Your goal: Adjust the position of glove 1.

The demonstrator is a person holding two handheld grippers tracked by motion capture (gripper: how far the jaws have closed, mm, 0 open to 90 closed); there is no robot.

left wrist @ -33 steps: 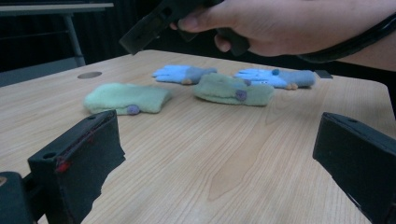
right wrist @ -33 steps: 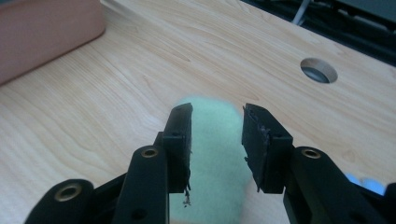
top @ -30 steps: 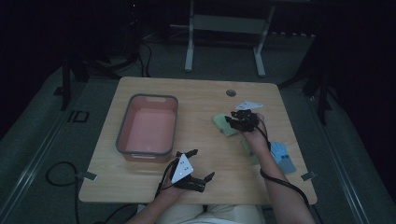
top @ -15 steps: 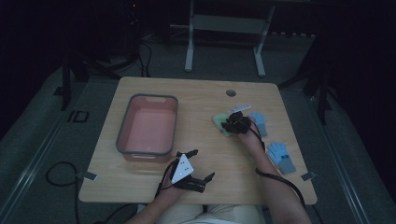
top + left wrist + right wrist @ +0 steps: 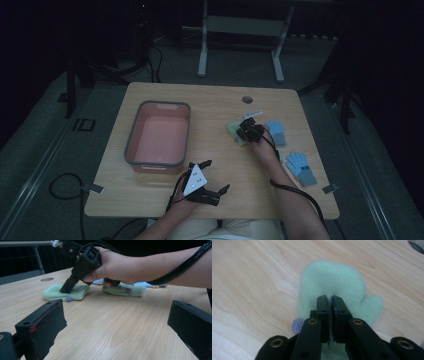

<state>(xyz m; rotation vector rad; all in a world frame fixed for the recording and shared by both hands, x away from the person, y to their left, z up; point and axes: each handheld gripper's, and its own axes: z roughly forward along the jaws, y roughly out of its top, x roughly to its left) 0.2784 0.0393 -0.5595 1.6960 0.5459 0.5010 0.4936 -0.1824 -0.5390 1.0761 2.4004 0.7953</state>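
Right claw [image 5: 331, 302]: jaws just pinched together on green mitten [image 5: 332, 282], flat on counter [image 5: 215, 107], right of centre. Left claw [image 5: 209, 176]: released, near edge. Red bin [image 5: 158, 134] left; blue mittens [image 5: 301, 167] right. Bare counter between.

No readable text, label or number appears anywhere.

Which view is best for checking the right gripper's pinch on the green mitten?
Right gripper view: the right gripper has its jaws closed together on the green mitten, close up. The left gripper view shows it side-on, tips pressed into the mitten. The high view shows the mitten small and partly covered.
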